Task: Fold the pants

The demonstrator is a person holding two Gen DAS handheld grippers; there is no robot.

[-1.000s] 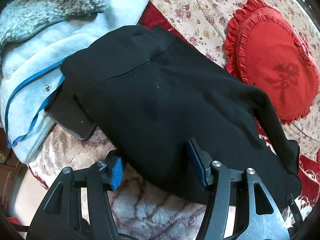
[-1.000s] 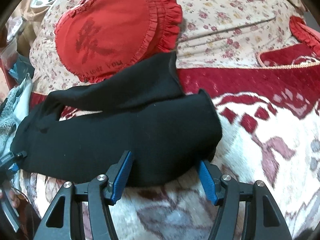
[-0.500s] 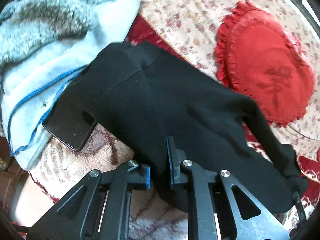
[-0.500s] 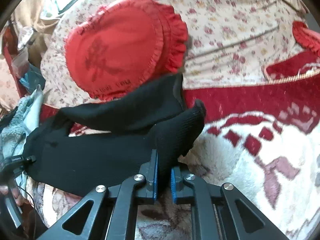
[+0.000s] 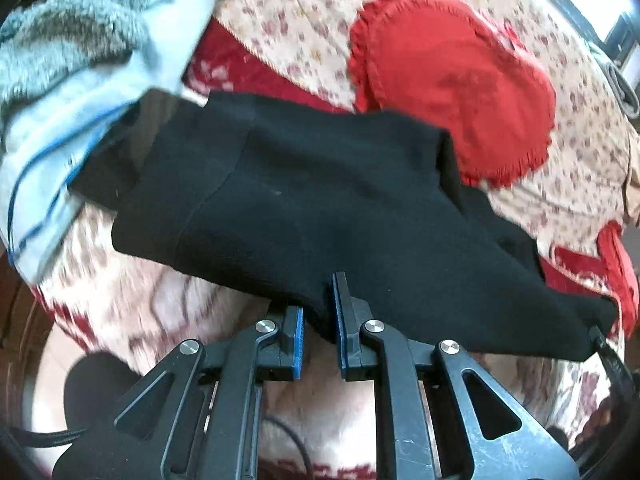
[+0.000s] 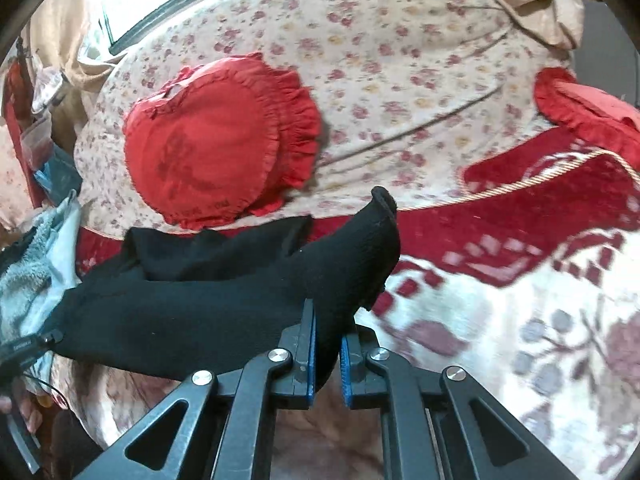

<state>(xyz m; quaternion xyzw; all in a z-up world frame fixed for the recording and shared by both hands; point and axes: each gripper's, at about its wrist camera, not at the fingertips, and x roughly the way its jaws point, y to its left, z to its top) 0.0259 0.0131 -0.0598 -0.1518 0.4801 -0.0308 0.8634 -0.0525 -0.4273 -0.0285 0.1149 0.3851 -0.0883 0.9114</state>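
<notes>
The black pants (image 5: 320, 200) hang stretched between my two grippers above the bed. My left gripper (image 5: 318, 318) is shut on the near edge of the waist end. My right gripper (image 6: 326, 344) is shut on the near edge of the leg end of the pants (image 6: 224, 300), whose cuff (image 6: 384, 216) sticks up past the fingers. The other leg (image 6: 224, 248) sags behind. The left gripper's tip shows at the left edge of the right wrist view.
A red heart-shaped cushion (image 5: 460, 92) lies on the floral bedspread (image 6: 400, 80) behind the pants. A light blue fleece jacket (image 5: 72, 92) lies to the left. A red and white blanket (image 6: 520, 320) covers the near bed. A second red cushion (image 6: 584, 112) is far right.
Both grippers closed on the near edge of the pants and lifted them off the bed. The pants now hang taut between them, and the cuff has risen.
</notes>
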